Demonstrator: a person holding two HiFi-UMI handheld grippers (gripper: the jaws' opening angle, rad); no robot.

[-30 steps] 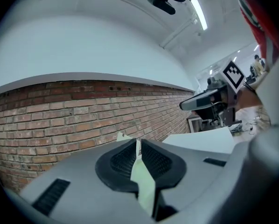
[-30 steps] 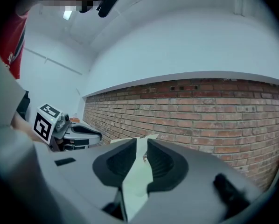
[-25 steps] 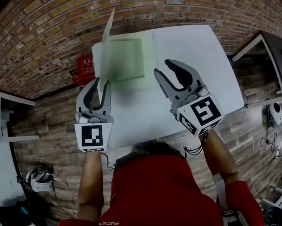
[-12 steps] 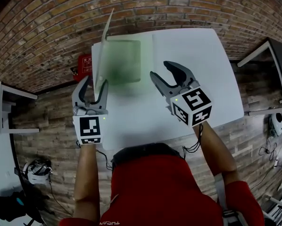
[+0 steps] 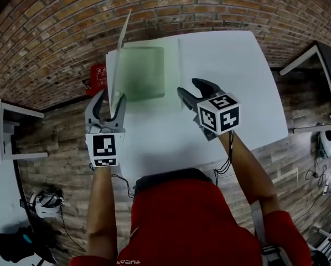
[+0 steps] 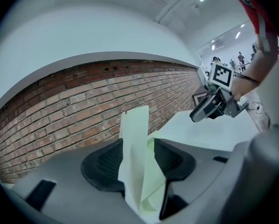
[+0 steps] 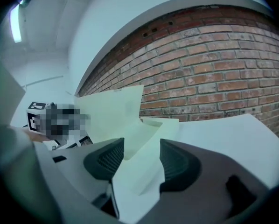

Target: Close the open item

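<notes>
Case (image 5: 142,73), pale green, lies flat at the far left of the white tabletop (image 5: 226,65), close to the brick wall. Its contents are too blurred to make out. Its cover (image 5: 120,51) stands nearly upright on the left side and shows only edge-on in the head view. The hinge line runs near to far, and the opening faces right. The left tool (image 5: 110,100) has just been opening; its jaws are spread, with the cover's near edge between them, unpinched. The right tool (image 5: 191,87), part-hidden by its marker cube, has likewise just been opening and is spread and empty, right of the case.
</notes>
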